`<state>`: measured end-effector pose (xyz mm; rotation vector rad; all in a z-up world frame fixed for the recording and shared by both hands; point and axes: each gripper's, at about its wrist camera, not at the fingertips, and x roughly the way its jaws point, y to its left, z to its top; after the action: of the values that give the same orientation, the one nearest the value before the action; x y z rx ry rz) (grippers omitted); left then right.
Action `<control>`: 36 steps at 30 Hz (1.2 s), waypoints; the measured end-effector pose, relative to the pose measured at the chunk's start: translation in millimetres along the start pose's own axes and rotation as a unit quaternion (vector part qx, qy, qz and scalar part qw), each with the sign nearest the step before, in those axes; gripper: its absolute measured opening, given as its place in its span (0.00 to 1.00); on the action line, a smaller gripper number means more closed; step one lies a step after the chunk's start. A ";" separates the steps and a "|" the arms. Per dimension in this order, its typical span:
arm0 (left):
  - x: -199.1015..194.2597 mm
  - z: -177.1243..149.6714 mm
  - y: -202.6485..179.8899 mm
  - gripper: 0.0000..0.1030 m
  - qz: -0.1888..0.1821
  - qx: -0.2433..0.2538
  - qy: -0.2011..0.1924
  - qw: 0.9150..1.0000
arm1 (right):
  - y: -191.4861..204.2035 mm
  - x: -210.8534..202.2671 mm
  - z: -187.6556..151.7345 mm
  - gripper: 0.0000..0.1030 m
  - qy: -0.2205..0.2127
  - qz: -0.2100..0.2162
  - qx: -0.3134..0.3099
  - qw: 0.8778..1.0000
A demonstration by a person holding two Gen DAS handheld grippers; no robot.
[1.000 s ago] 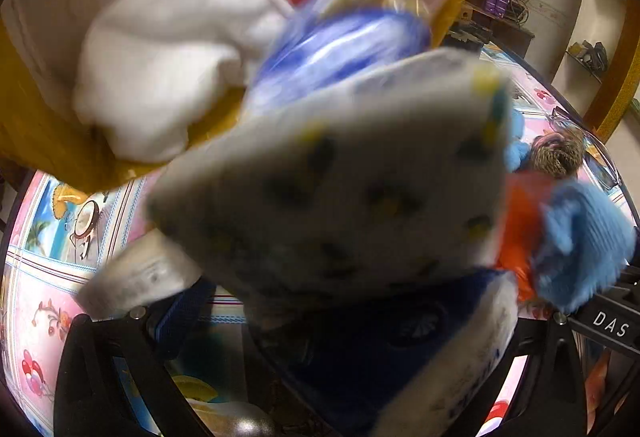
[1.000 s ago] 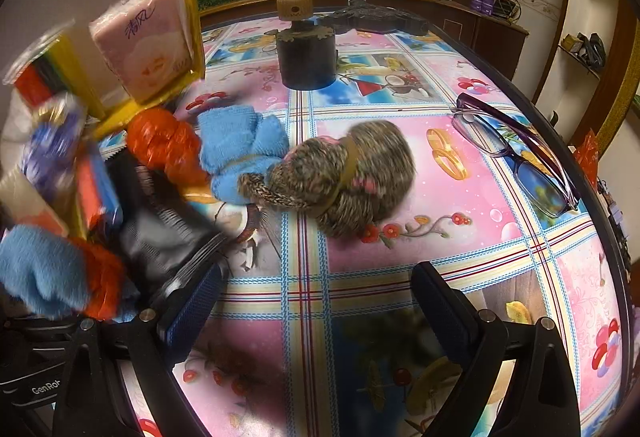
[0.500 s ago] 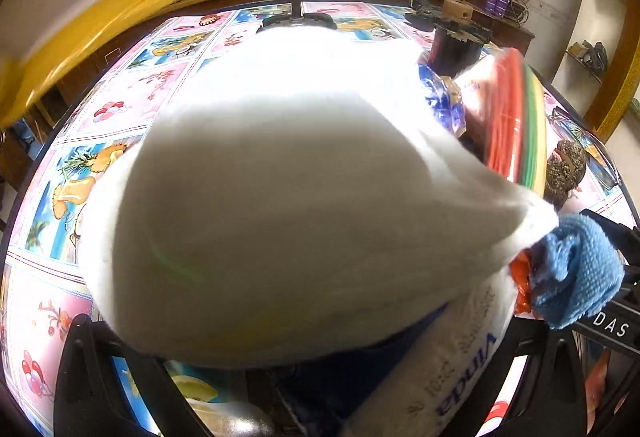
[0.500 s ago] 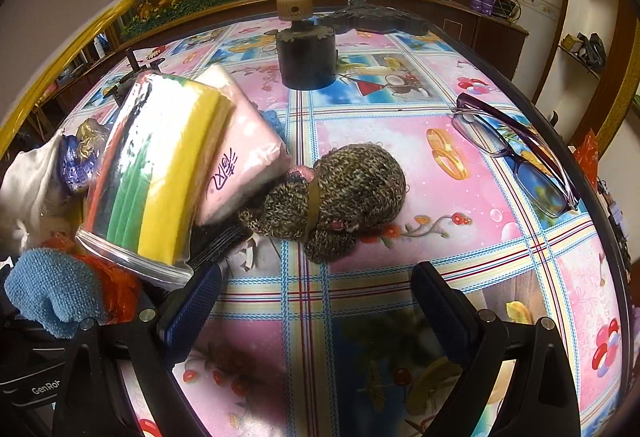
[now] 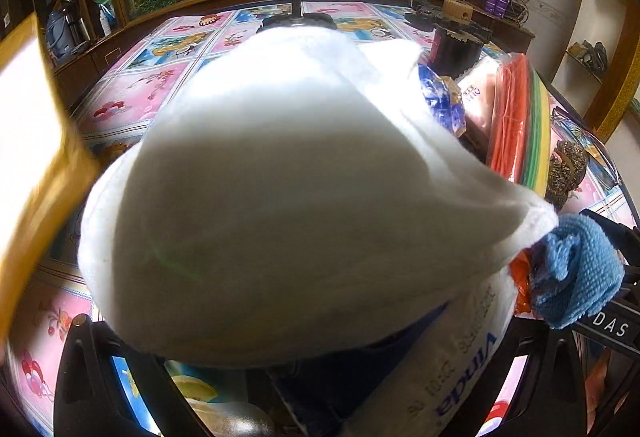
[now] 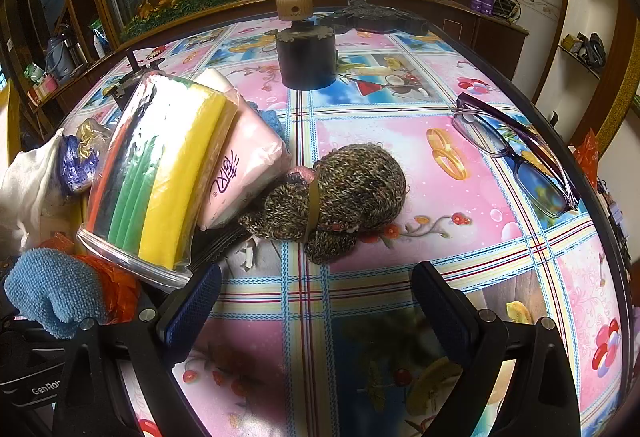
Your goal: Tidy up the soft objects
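Since half a second ago almost nothing is shifted: the yellow-edged box [image 5: 28, 165] is swung further off to the left edge of the left wrist view, and the pile is left where it was.

Landmark: sponge pack [image 6: 160, 173], a clear bag of orange/green/yellow layers, seen tilted on edge.
- Pink tissue pack [image 6: 244, 173] is leaned against the sponge pack's right side, touching.
- Brown knitted bundle [image 6: 340, 197], banded with a rubber band, is lying on the tabletop [image 6: 400, 301] just right of the tissue pack, touching it.
- Blue foil wrapper [image 6: 76, 161] and white cloth [image 6: 28, 181] are found left of the sponge pack.
- Blue microfibre cloth [image 6: 52, 289] and an orange mesh item [image 6: 116, 285] are placed just below-left of the sponge pack.
- Black cylinder [image 6: 306, 53] is set well behind; glasses [image 6: 516, 153] are lying well to the right.

Left gripper [image 5: 320, 389]: view mostly blocked by the white cloth [image 5: 288, 177]; a blue-and-white "Vinda" pack [image 5: 452, 369] is seen between the fingers, but contact is hidden, so the state cannot be told.

Right gripper [image 6: 316, 301]: jaws are spread wide, nothing is held, and the bare tabletop in front of the knitted bundle is seen between them.
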<state>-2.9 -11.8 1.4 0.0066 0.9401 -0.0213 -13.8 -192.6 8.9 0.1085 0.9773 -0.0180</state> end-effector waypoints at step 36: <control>-0.3 0.1 0.7 1.00 -0.009 0.011 0.012 1.000 | -46.7 -46.2 10.7 0.95 -0.013 0.123 -0.034 0.992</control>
<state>-3.0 -11.1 1.7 0.0184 0.9637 -0.0492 -33.8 -241.6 49.2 0.1662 0.9329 0.2397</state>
